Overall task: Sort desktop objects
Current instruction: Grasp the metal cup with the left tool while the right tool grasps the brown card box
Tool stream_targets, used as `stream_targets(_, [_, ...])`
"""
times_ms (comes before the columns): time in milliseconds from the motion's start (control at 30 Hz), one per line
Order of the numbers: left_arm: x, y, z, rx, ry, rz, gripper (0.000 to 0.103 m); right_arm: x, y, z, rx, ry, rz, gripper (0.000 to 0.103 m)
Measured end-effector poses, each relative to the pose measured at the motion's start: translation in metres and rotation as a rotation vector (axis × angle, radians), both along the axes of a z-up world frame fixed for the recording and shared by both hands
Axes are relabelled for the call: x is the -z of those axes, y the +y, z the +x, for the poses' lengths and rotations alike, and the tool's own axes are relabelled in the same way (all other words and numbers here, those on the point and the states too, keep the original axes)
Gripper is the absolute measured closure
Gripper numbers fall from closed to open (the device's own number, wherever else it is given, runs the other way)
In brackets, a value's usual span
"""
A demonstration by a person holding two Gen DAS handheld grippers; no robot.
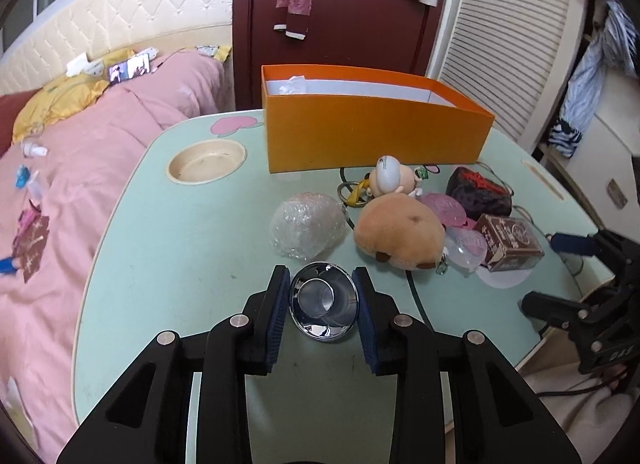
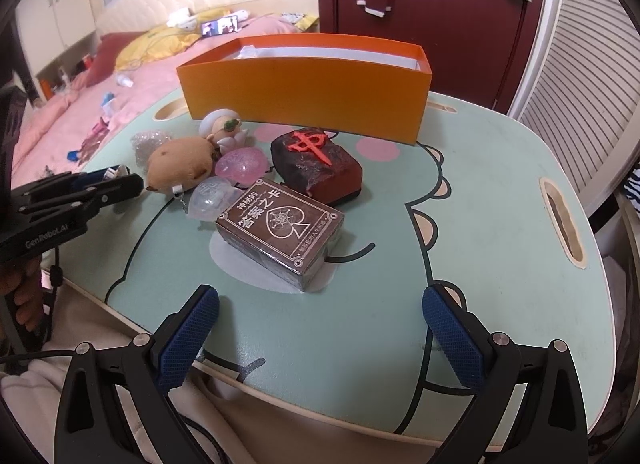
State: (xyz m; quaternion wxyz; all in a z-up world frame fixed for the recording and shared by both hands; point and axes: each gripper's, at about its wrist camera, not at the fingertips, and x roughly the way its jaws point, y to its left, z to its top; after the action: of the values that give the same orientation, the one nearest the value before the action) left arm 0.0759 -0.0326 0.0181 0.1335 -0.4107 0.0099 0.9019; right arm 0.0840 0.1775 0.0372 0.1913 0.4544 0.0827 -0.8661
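While the left gripper (image 1: 322, 306) has its blue pads closed against the rim of a small shiny metal cup (image 1: 323, 305) at the near middle of the table (image 1: 168, 248), the right gripper (image 2: 320, 340) hangs with its jaws spread wide and nothing between them, above the table's near edge. "GenRobot.AI" is printed on the left tool's black body as the right camera sees it. Just beyond the right gripper lies a brown card box (image 2: 280, 232) with a spade emblem and Chinese characters; behind it sits a dark block (image 2: 318, 168) bearing a red character. A brown plush toy (image 1: 400, 236), a bubble-wrapped bundle (image 1: 306, 224) and a small figurine (image 1: 392, 178) lie nearby. An open orange box (image 1: 372, 132) stands at the far side. The table is pale green with a cartoon print; a pink bed (image 1: 80, 168) lies to the left.
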Motion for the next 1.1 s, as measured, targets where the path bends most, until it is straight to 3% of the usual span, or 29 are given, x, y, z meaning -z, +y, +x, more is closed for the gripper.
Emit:
stream_targets(133, [0.000, 0.005, 0.000, 0.001, 0.008, -0.035, 0.069, -0.001, -0.001, -0.004, -0.004, -0.005, -0.019, 0.001])
stream_targets(500, [0.000, 0.002, 0.000, 0.003, 0.011, -0.034, 0.069, -0.008, -0.025, -0.025, -0.029, 0.008, -0.042, 0.001])
stream_targets(567, [0.000, 0.002, -0.001, 0.003, 0.010, -0.034, 0.069, -0.005, -0.032, -0.025, -0.040, 0.016, -0.011, 0.010])
stream_targets(600, [0.000, 0.002, -0.001, 0.003, 0.010, -0.034, 0.069, -0.003, -0.035, -0.024, -0.047, 0.018, 0.000, 0.026])
stream_targets(633, [0.000, 0.002, -0.001, 0.003, 0.010, -0.034, 0.069, -0.004, -0.037, -0.023, -0.054, 0.029, 0.004, 0.035])
stream_targets(867, [0.000, 0.000, 0.003, 0.004, 0.008, -0.024, 0.070, -0.008, -0.033, -0.014, -0.067, 0.041, -0.016, 0.035])
stream_targets(1100, [-0.015, -0.013, 0.007, -0.024, 0.033, 0.048, 0.070, -0.023, -0.028, -0.013, -0.059, 0.077, -0.055, 0.035])
